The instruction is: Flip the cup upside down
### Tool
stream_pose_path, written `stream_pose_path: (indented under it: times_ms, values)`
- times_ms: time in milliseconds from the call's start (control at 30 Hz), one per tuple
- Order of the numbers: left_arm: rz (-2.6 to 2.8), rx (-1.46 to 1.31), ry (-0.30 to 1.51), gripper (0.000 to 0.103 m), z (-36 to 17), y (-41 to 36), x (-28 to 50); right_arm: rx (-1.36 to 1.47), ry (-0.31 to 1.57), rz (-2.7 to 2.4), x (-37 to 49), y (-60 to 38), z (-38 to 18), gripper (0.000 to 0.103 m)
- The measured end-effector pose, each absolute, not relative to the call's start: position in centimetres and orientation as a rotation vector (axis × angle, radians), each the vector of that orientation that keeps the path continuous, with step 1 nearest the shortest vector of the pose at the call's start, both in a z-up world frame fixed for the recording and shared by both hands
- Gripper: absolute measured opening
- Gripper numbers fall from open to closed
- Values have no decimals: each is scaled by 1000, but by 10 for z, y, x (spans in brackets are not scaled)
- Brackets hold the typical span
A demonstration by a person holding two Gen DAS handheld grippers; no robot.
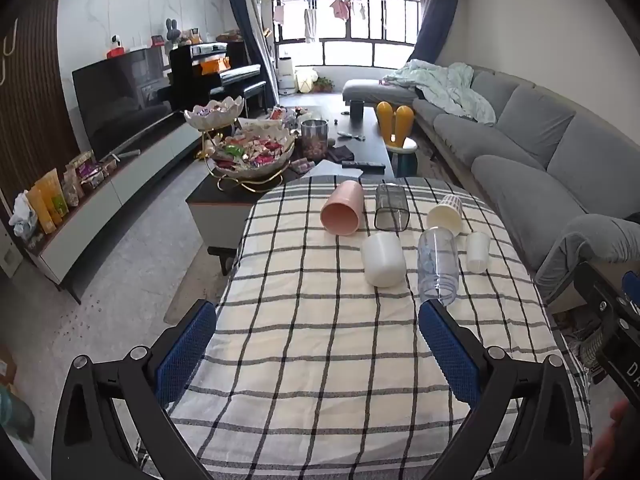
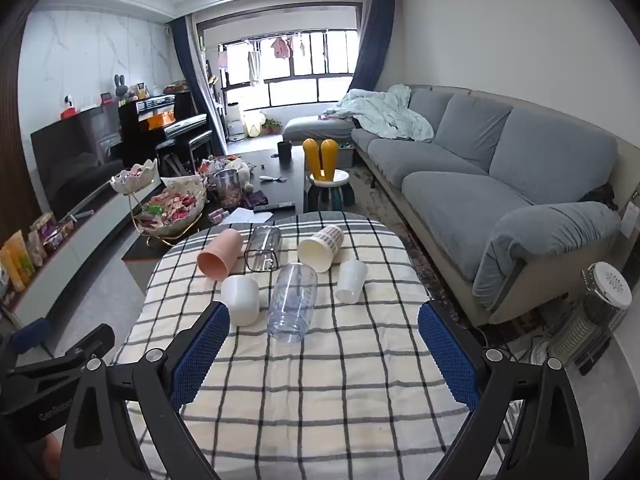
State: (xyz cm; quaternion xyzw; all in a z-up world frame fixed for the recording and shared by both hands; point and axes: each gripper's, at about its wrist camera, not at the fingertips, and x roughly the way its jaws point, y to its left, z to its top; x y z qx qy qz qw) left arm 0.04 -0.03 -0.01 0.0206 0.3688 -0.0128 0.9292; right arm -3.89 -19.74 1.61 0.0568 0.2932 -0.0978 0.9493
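Several cups lie on their sides on a checked tablecloth [image 1: 320, 340]: a pink cup [image 1: 342, 209], a dark clear square cup [image 1: 391, 207], a cream patterned paper cup [image 1: 445, 212], a white cup [image 1: 383, 259], a clear plastic cup [image 1: 438, 266] and a small white cup [image 1: 478, 251]. My left gripper [image 1: 316, 348] is open and empty, short of the cups. My right gripper [image 2: 324, 352] is open and empty; the clear plastic cup [image 2: 294, 299] lies just ahead between its fingers, with the white cup [image 2: 241, 299] by the left finger.
A coffee table [image 1: 368, 160] with a candy bowl stand [image 1: 252, 152] and a jar stands beyond the table. A grey sofa [image 2: 500, 184] runs along the right. A TV cabinet [image 1: 100, 192] lines the left wall. A heater [image 2: 596, 320] stands at the right on the floor.
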Motion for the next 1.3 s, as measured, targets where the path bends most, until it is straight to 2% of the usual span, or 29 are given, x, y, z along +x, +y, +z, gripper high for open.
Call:
stream_pose_path:
  times_ms: [567,1300]
  values:
    - [-46,42,667,103,13,0,-11,116,587,-199,-42,-197,19,96]
    - [-63,13,681,103,11,4,-10,123,589,-199,-40,-197,17,96]
